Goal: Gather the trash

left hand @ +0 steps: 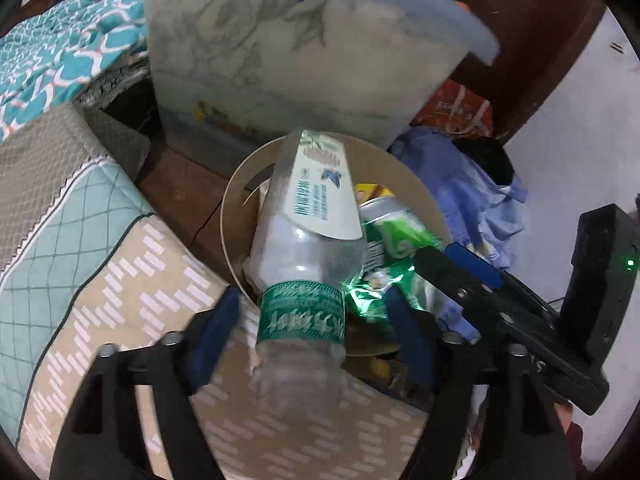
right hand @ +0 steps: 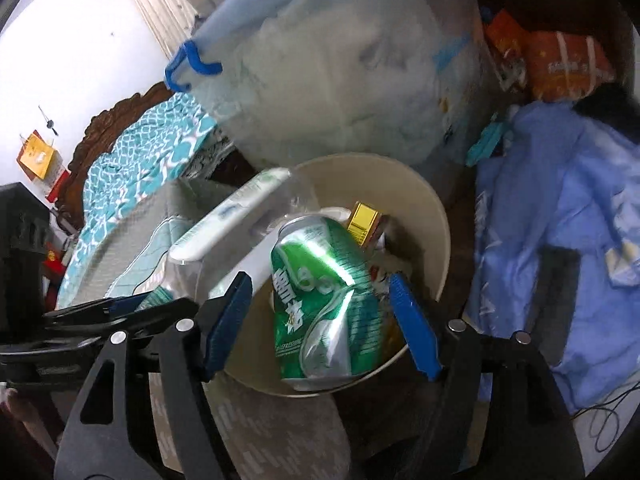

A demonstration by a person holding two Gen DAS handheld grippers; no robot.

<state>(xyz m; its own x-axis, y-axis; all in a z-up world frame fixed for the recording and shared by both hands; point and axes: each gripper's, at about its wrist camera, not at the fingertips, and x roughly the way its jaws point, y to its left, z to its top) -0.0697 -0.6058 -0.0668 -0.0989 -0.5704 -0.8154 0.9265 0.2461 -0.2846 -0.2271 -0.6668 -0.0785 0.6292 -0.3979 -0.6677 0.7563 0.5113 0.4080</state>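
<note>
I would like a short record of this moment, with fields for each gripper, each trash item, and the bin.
left gripper: open, fingers on both sides of the plastic bottle, no contact visible
right gripper: open, fingers apart from the green can
plastic bottle: clear, tilted, far end over the bin
green can: dented, inside the bin
bin: beige, round, also holds a yellow box

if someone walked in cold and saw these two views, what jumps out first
A clear plastic bottle with a green label band fills the middle of the left wrist view, between the open fingers of the left gripper, its far end over the beige trash bin. In the right wrist view a crushed green can sits in that bin, between the spread fingers of the right gripper.
</note>
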